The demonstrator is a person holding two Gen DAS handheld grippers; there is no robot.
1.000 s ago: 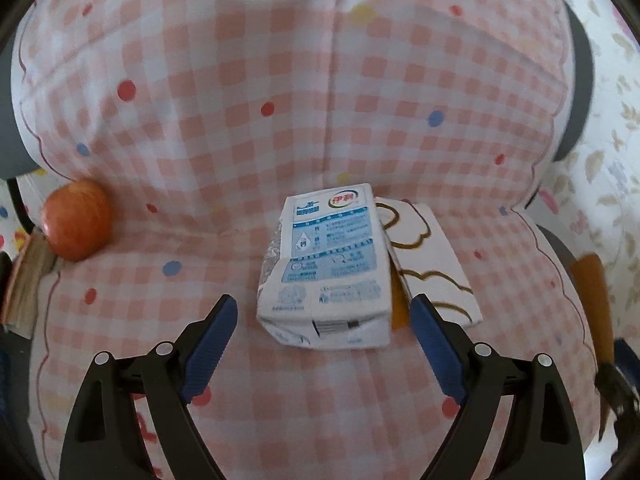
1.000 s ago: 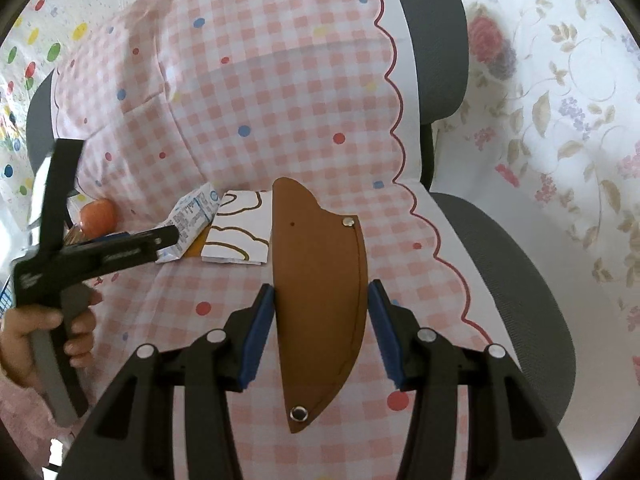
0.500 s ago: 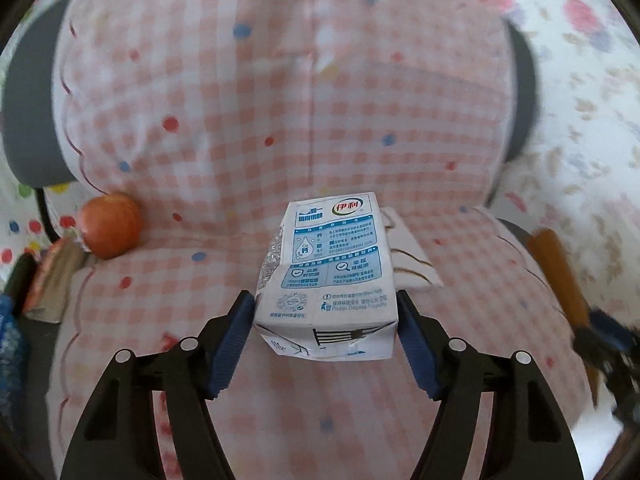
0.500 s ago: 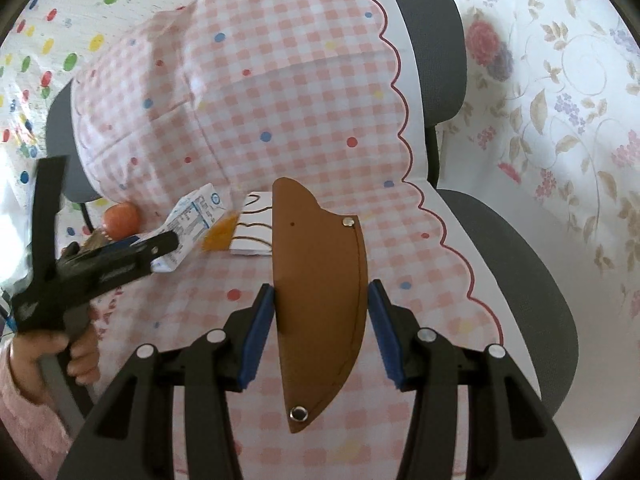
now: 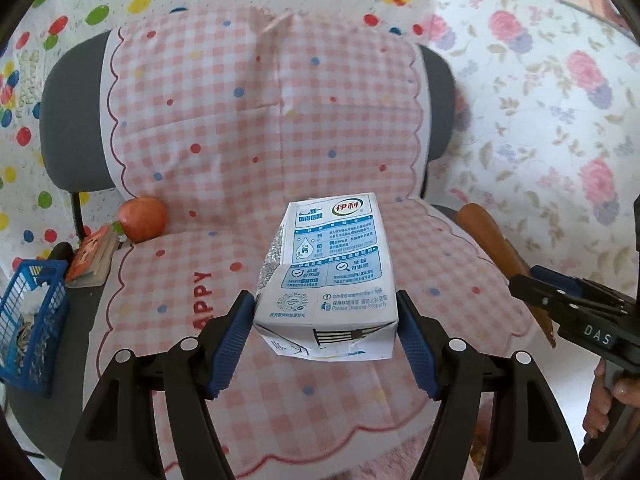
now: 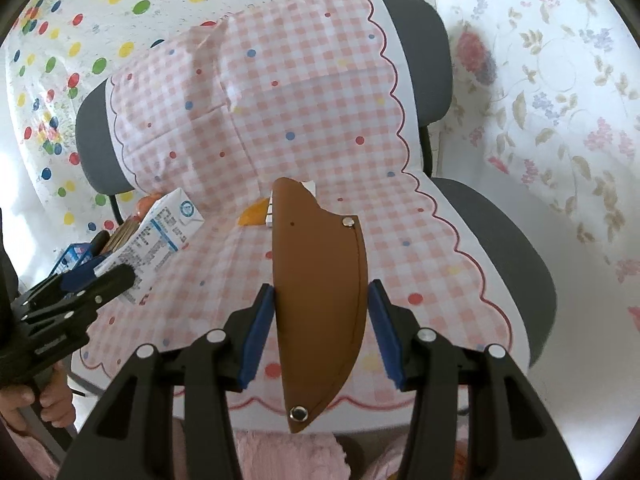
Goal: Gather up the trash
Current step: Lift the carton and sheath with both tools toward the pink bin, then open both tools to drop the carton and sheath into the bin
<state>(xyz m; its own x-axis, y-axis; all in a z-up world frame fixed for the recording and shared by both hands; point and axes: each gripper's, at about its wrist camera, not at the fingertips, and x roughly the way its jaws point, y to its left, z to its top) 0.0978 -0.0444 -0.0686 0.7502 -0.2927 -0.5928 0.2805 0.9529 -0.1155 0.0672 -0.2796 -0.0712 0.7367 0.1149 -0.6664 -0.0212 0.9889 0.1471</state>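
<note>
Far left there's a blue basket (image 5: 30,320) beside the chair, probably the trash spot. The left gripper (image 5: 326,334) is clamped on the milk carton (image 5: 328,276), lifted off the seat for carrying. The right gripper (image 6: 322,330) pinches a brown leather sheath (image 6: 320,288) edgewise so it can't slip.

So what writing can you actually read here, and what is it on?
"伊利" in the oval logo on the milk carton.
"Please Dispose Properly" low on the same carton.
"APPY" in red on the checked seat cover; any letters before it are hidden by the left gripper.
"DAS" on the black body of the right gripper, cut off.
The carton's small print is too small to read.
</note>
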